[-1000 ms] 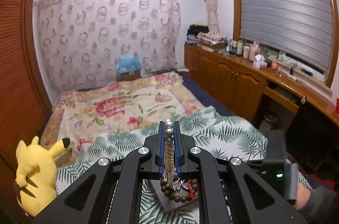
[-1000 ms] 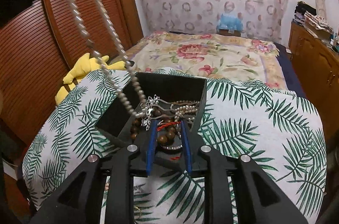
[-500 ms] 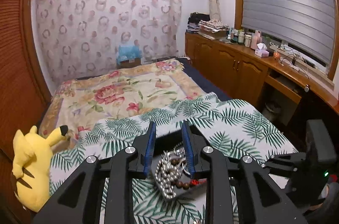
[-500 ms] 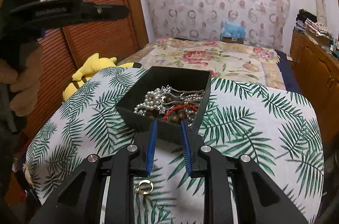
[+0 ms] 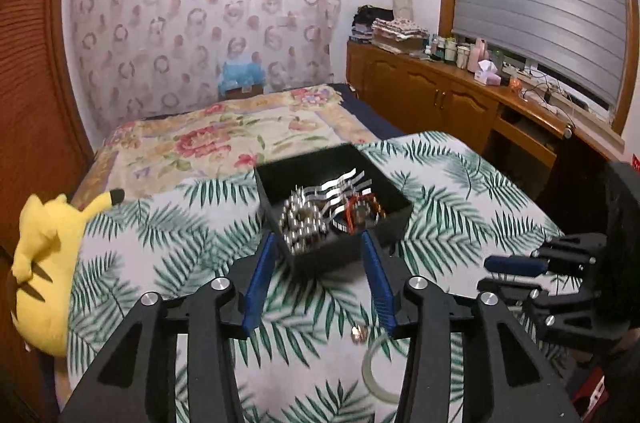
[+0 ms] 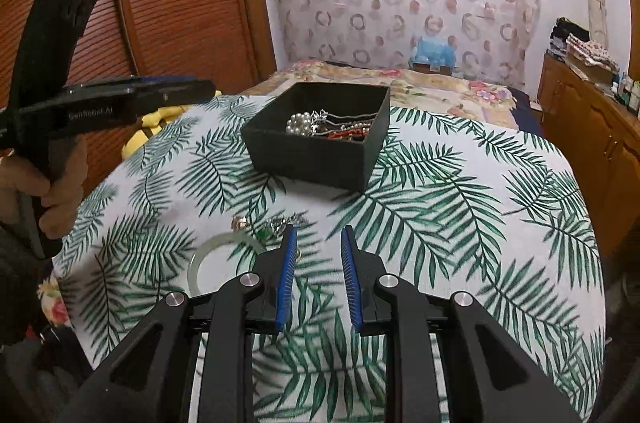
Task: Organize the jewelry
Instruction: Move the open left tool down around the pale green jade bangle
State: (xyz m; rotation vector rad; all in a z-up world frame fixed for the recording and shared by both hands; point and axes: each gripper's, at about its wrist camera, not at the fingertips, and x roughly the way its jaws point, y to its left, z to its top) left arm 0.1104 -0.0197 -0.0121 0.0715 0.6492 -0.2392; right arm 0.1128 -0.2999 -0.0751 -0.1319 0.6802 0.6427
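Note:
A black open box (image 5: 394, 197) (image 6: 312, 159) sits on the palm-leaf cloth and holds a pearl necklace (image 5: 298, 223) (image 6: 300, 123), silver pieces and dark and red bead bracelets (image 5: 362, 211). My left gripper (image 5: 318, 241) is open and empty, just short of the box's near corner. My right gripper (image 6: 318, 233) is open and empty, well back from the box. A pale green bangle (image 6: 200, 263) (image 5: 370, 369), a small gold ring (image 6: 239, 222) (image 5: 358, 334) and a silver piece with a green stone (image 6: 276, 225) lie on the cloth left of the right gripper.
A yellow plush toy (image 5: 44, 263) lies at the cloth's left edge. A floral bed (image 5: 224, 139) lies beyond. A wooden cabinet (image 5: 460, 107) with bottles runs along the right wall. A wooden sliding door (image 6: 168, 3) stands at the left.
The left gripper opened and dropped the pearl necklace into the box, then pulled back and lower. The right gripper drew back from the box toward the bangle.

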